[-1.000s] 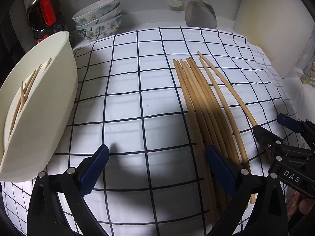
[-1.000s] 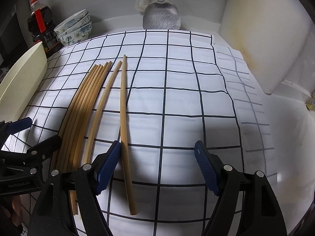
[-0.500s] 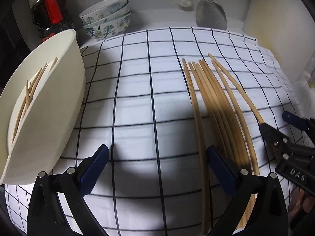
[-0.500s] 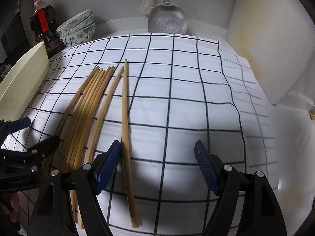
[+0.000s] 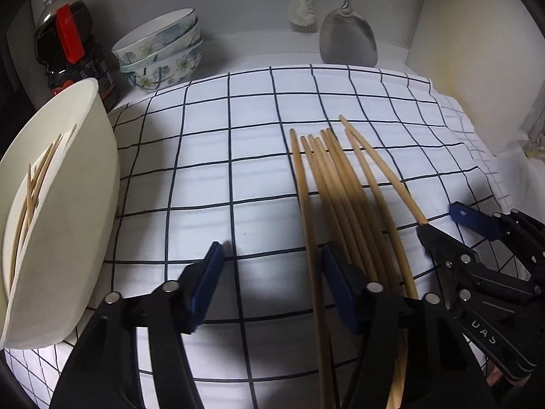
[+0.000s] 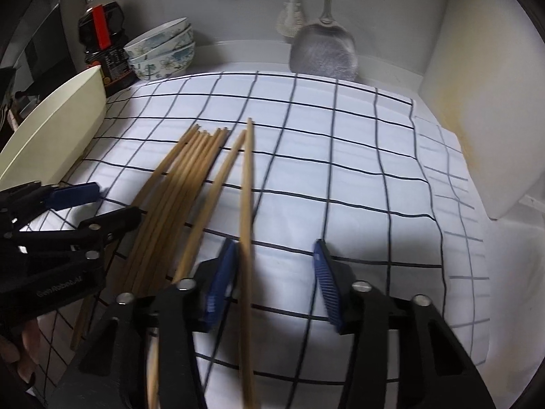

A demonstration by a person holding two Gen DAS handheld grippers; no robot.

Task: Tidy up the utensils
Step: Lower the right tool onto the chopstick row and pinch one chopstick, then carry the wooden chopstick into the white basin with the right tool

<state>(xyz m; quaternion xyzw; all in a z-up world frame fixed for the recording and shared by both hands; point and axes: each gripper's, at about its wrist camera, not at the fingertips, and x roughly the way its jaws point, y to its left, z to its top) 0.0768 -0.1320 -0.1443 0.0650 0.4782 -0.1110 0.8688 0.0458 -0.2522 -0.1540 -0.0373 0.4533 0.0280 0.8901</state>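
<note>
Several long wooden chopsticks [image 5: 335, 187] lie side by side on the white checked cloth [image 5: 204, 156]; they also show in the right wrist view [image 6: 190, 177]. A cream tray [image 5: 64, 211] at the left holds several chopsticks [image 5: 32, 187]. My left gripper [image 5: 272, 272] is open and empty, low over the cloth, with the leftmost chopstick between its fingers. My right gripper [image 6: 274, 266] is open and empty, with the rightmost chopstick [image 6: 246, 225] just inside its left finger. Each gripper shows in the other's view, the right [image 5: 453, 225] and the left [image 6: 98, 204].
Stacked floral bowls [image 5: 163, 54] and a dark sauce bottle [image 5: 68, 51] stand at the back left. A metal spatula [image 5: 347, 41] and a brush [image 5: 301, 6] hang on the back wall. A white board [image 6: 490, 109] leans at the right.
Both grippers have narrowed their opening and shifted forward and lower toward the chopsticks. The chopsticks lie as before.
</note>
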